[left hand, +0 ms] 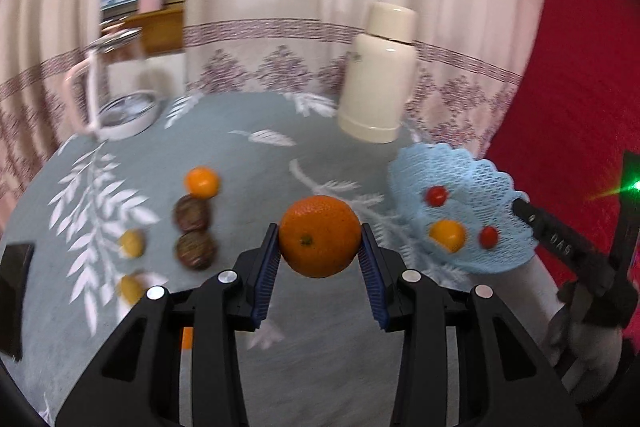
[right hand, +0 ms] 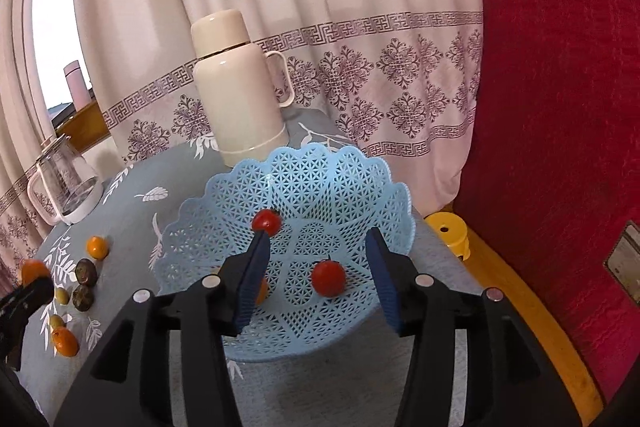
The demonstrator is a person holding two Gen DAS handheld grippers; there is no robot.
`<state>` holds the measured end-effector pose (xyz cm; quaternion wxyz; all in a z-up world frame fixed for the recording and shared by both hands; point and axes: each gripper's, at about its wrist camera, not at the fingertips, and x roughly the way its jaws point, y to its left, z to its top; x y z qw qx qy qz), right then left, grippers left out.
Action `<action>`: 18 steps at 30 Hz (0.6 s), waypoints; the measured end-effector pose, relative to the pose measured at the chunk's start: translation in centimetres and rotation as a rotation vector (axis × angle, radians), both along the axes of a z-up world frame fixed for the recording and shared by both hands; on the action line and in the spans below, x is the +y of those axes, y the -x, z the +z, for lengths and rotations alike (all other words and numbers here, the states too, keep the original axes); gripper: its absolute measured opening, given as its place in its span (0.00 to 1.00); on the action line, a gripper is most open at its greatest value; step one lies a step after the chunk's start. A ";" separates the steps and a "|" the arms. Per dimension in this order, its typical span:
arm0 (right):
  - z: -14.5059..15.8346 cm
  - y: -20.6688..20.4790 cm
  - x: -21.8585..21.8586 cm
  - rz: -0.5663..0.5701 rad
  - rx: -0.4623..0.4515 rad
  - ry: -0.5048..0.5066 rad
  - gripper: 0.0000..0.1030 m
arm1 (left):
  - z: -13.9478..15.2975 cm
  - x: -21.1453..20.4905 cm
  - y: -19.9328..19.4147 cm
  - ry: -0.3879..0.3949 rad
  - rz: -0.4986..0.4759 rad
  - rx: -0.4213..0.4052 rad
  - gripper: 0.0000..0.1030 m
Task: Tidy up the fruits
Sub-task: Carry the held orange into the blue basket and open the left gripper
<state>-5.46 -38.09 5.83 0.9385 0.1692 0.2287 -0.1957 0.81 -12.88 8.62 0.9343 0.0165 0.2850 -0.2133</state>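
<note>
The left gripper [left hand: 320, 247] is clamped on 1 orange [left hand: 320, 235]; the right gripper [right hand: 318, 267] stands apart, empty. The orange should be lowered onto bare basket [right hand: 352, 183] mesh, clear of 2 tomatoes [right hand: 328, 278].

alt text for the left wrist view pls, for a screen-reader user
The left gripper holds a large orange between its blue pads above a grey-blue leaf-print tablecloth. To the right, a blue lattice basket holds two small tomatoes and a small orange; the right gripper reaches in at its edge. Left on the cloth lie more loose fruits; behind stand a cream thermos and a glass jug.
</note>
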 end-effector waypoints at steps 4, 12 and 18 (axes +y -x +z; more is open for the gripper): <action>-0.2 0.0 0.0 -0.010 -0.003 -0.001 0.49 | 0.4 -3.0 -0.5 -0.008 -0.049 -0.015 0.39; -0.2 0.8 0.7 -0.064 -0.037 0.056 0.59 | 0.4 -8.4 -2.6 -0.010 -0.134 -0.019 0.39; -0.4 0.8 0.7 -0.064 -0.035 0.054 0.59 | -1.0 -11.3 -4.6 -0.049 -0.180 0.004 0.39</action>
